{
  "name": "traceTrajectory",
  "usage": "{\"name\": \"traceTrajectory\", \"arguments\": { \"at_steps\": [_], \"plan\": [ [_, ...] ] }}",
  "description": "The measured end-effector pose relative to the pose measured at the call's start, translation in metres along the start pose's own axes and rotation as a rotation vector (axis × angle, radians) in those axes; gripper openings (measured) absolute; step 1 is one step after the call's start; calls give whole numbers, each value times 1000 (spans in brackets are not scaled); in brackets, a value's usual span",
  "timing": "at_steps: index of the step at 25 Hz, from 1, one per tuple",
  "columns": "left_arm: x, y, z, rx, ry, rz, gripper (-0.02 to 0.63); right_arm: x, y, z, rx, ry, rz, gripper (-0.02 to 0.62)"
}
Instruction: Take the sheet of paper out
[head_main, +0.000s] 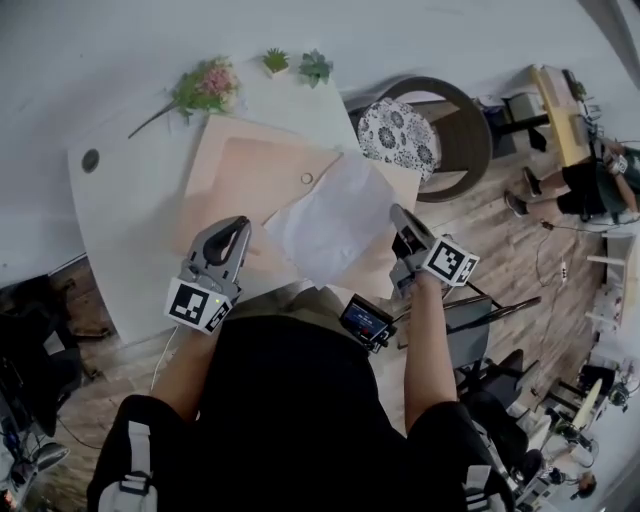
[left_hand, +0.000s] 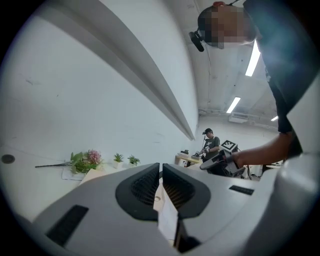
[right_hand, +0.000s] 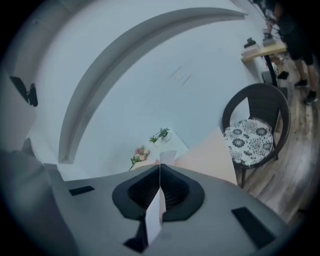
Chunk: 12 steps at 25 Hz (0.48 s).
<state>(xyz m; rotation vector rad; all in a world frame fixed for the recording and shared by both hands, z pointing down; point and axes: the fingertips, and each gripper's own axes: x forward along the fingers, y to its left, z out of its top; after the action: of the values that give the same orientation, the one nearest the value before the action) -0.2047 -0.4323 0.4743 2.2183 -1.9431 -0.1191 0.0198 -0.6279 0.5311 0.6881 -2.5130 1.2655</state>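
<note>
Dark-clothed torso (head_main: 290, 400) at six o'clock, small screen device (head_main: 365, 320) at the chest. Just beyond, at eight o'clock, left gripper (head_main: 238, 228) pinched shut on the near edge of the beige envelope (head_main: 250, 170), with a thin pale edge caught between its almost touching pads (left_hand: 145, 187). At four o'clock, right gripper (head_main: 400, 218) clamped on the right edge of the sheet of paper (head_main: 325, 225), jaws fully together with the white sheet between them. Sheet at the centre, raised and tilted over the envelope's right half. Envelope spread across the white table (head_main: 120, 200). Farther off, pink flowers (head_main: 205, 88) at eleven o'clock, two small potted plants (head_main: 275, 62) at twelve, chair (head_main: 470, 130) with floral cushion (head_main: 398, 135) at one o'clock.
</note>
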Motion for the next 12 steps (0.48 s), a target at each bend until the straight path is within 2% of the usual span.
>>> {"name": "traceTrajectory", "arguments": {
  "at_steps": [3, 7, 12],
  "plan": [
    [-6, -6, 8, 25, -9, 23, 3, -20, 22, 8, -117, -40, 35, 11],
    [-17, -29, 18, 53, -25, 44, 3, -57, 53, 16, -328, -113, 39, 11],
    [-38, -77, 27, 90, -63, 78, 3, -117, 92, 13, -516, -282, 65, 11]
  ]
}}
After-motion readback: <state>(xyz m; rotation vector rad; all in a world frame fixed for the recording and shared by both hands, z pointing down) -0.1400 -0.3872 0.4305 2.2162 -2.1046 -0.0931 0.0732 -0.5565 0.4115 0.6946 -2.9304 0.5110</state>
